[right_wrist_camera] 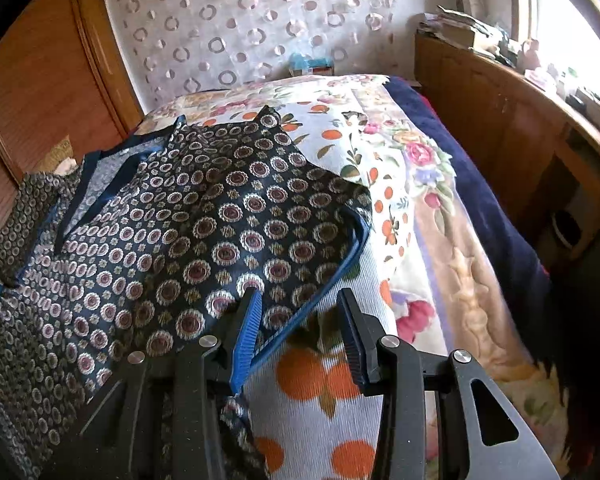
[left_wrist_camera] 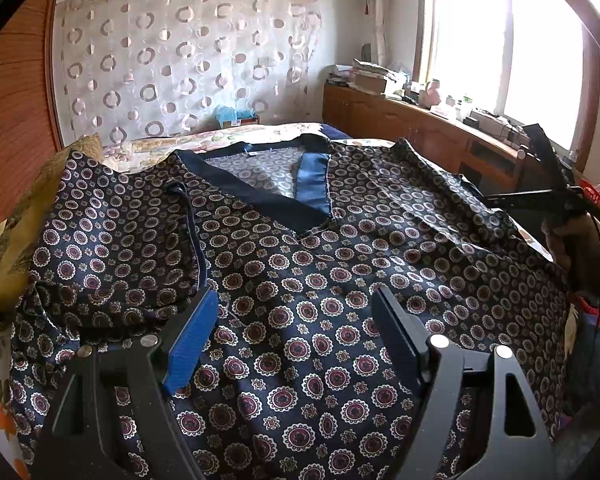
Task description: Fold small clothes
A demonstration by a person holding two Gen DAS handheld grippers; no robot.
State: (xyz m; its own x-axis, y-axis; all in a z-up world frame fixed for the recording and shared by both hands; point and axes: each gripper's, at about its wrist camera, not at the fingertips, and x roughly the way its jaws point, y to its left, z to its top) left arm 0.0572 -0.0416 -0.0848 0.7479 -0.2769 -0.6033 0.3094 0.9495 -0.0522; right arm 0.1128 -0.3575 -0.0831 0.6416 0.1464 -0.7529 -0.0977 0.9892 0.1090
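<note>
Sleeve fold just laid — right hand-held gripper [right_wrist_camera: 298, 334] agape, empty beside the patterned top's [right_wrist_camera: 204, 236] hem; left hand-held gripper [left_wrist_camera: 296, 336] gapes above it — next, grasp the other sleeve

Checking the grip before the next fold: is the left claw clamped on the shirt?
No, the left claw stands wide open above the shirt, pinching nothing.

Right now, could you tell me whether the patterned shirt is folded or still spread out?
Mostly spread: the patterned shirt lies flat on the bed, neckline showing, one sleeve turned in.
</note>
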